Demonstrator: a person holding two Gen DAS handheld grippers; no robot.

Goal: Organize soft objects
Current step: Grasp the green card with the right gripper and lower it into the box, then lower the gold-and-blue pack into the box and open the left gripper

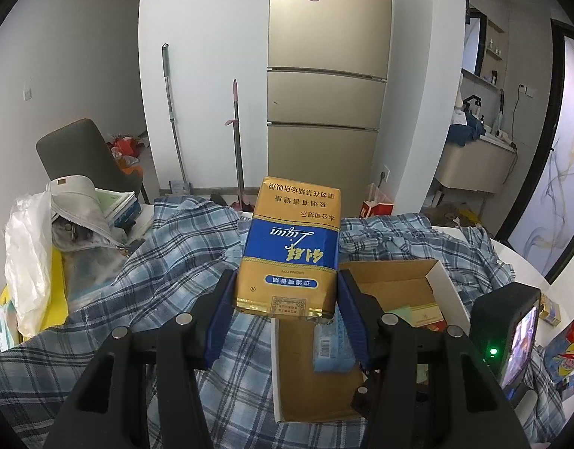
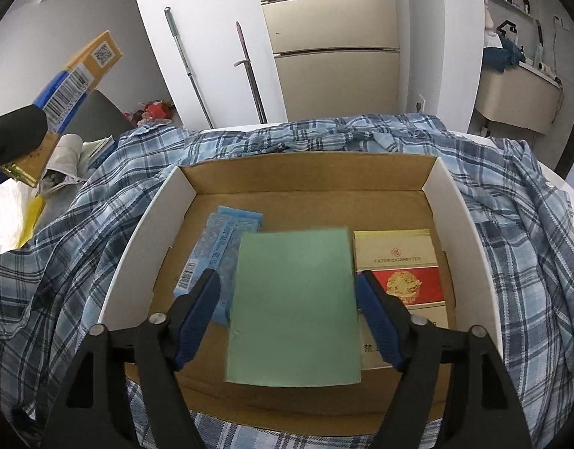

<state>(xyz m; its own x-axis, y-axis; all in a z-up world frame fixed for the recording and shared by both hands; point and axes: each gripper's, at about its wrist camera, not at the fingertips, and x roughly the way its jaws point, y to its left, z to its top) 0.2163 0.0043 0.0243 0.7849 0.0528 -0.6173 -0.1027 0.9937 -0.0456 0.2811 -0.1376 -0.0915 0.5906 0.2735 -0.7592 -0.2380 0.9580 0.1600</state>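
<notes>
cardboard box (image 2: 451, 202) holding green packet (image 2: 292, 307), cigarette pack (image 2: 397, 262), blue packet (image 2: 219, 250)

Soft, even daylight fills both views, brightest on the white walls; shadows are faint. Strong fisheye bending curves the fridge (image 1: 326, 75) and walls, with black corners. Focus is sharp throughout; the green pack (image 2: 292, 307) looks slightly soft

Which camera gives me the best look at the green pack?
The right wrist view: the green pack fills the middle, lying in the cardboard box between the right gripper's fingers. The left wrist view shows only a sliver of it.
</notes>
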